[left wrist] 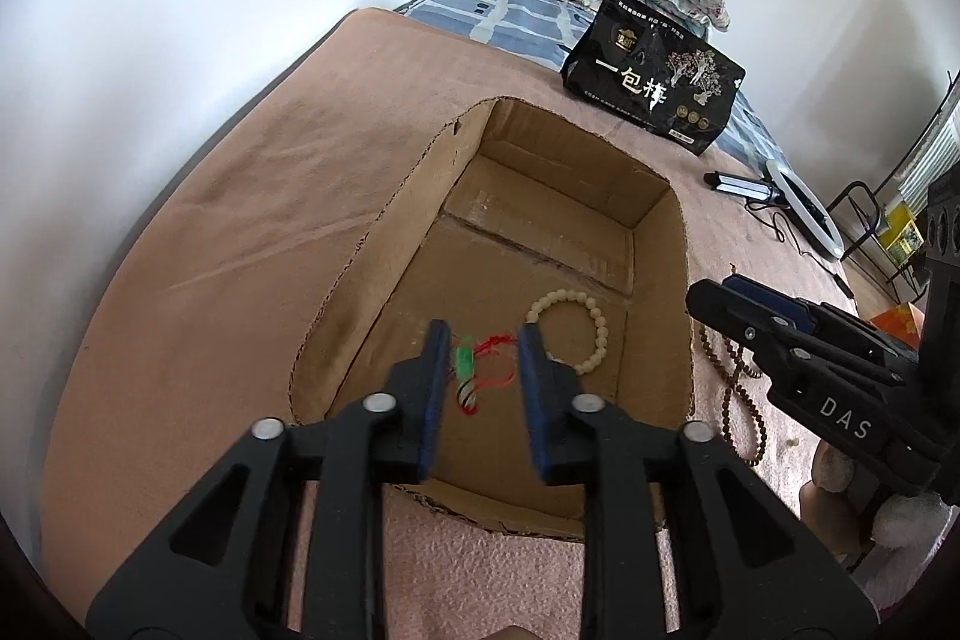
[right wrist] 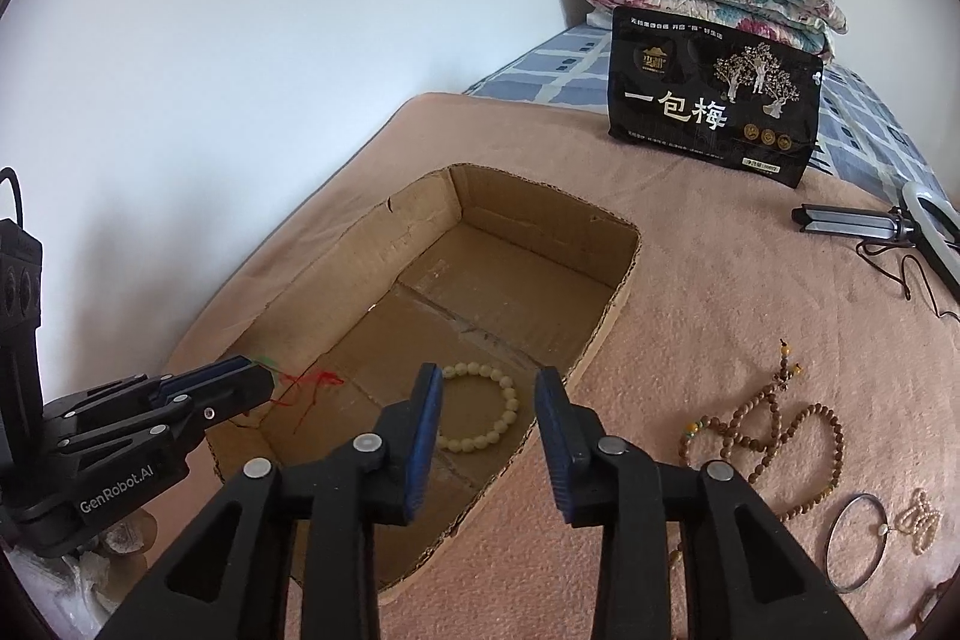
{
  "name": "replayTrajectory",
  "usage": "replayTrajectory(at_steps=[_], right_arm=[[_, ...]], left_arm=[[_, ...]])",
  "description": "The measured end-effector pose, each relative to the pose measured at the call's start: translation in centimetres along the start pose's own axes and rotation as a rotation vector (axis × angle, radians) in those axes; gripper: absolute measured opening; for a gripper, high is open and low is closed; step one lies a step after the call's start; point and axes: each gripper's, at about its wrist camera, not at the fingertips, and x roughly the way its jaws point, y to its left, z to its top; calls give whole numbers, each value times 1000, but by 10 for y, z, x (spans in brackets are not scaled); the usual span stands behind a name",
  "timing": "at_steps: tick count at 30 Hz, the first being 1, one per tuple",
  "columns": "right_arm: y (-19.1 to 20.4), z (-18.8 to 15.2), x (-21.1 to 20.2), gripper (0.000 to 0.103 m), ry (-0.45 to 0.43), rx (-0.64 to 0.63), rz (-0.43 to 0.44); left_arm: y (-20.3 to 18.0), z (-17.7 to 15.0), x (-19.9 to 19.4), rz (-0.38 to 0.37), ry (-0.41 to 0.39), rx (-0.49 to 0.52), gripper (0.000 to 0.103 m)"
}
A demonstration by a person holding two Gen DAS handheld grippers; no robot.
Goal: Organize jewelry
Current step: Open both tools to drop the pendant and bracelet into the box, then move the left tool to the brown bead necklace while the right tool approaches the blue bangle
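Left hand-held gripper (left wrist: 483, 340) released over cardboard box (left wrist: 372, 244), green pendant (left wrist: 465, 370) lengthwise between its fingers; right hand-held gripper (right wrist: 487, 382) released beside box.

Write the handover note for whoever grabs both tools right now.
Left tool: open over the brown cardboard box, the green pendant on red cord between its fingers; released or not is unclear.
Right tool: open, empty, above the box's near edge.
Done: cream bead bracelet lies in the box.
Left: brown wooden bead necklace, thin metal bangle and small pearl strand lie on the pink blanket.
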Motion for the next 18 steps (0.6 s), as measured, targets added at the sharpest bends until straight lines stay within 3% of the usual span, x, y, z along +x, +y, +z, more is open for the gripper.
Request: replayTrajectory(at_steps=[2, 4, 7, 18], right_arm=[[-1, 0, -2, 70, -13, 7, -7], [-2, 0, -5, 78, -29, 11, -15], [-4, 0, -7, 87, -40, 17, -27], [-19, -2, -24, 103, -87, 60, -98]], left_arm=[[0, 0, -1, 10, -11, -2, 45], [1, 0, -2, 14, -10, -3, 45], [0, 0, -3, 20, -13, 0, 45], [-8, 0, -13, 15, -46, 6, 45]])
